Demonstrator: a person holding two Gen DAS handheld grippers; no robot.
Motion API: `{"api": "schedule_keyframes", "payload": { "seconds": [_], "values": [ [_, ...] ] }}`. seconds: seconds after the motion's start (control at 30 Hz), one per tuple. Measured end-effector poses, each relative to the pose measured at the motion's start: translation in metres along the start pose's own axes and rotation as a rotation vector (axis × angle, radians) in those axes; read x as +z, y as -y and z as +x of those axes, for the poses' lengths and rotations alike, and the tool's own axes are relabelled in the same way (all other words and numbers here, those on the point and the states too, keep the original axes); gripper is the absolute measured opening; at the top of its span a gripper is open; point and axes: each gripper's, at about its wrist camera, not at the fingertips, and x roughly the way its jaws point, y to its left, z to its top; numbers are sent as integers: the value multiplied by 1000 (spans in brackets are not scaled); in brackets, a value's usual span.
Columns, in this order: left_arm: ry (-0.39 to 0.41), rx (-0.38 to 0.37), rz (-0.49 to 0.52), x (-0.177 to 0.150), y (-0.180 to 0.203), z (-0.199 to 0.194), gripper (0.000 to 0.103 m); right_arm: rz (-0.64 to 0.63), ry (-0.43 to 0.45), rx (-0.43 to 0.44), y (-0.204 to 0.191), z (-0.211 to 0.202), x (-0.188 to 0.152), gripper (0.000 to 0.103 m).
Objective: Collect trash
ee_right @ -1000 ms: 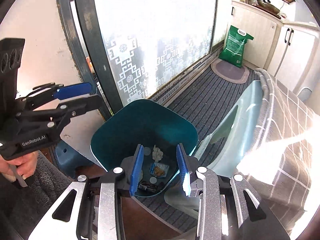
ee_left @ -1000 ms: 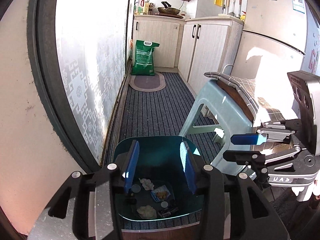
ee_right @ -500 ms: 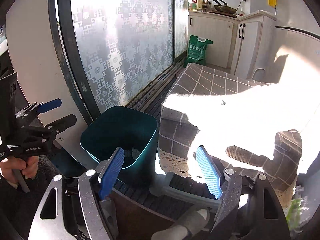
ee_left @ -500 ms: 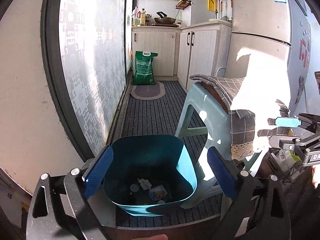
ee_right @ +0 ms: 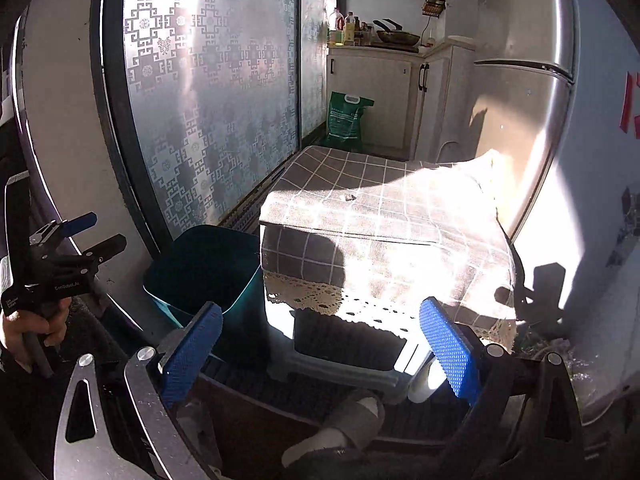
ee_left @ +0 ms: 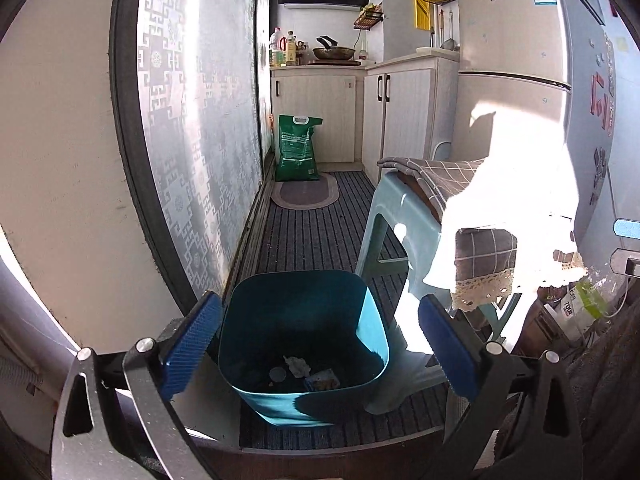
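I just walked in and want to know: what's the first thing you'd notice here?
Probably the teal trash bin on the striped floor mat, with crumpled paper and wrappers at its bottom. Right beside it stands a pale plastic stool draped in a grey checked cloth blazing with sunlight. Farther back, a green sack leans against the kitchen cabinets.

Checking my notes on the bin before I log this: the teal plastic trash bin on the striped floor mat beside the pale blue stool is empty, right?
Not quite. The teal plastic trash bin does stand on the striped floor mat beside the pale blue plastic stool, but it is not empty: the left wrist view shows crumpled white paper and a small wrapper on its bottom.
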Motion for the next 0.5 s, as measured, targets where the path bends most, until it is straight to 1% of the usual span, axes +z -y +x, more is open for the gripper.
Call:
{"api": "schedule_keyframes", "payload": {
  "seconds": [0.5],
  "values": [
    [-15,-9,-16,-3,-1,0,100,1,5,5,-1,3,2,100]
  ]
}}
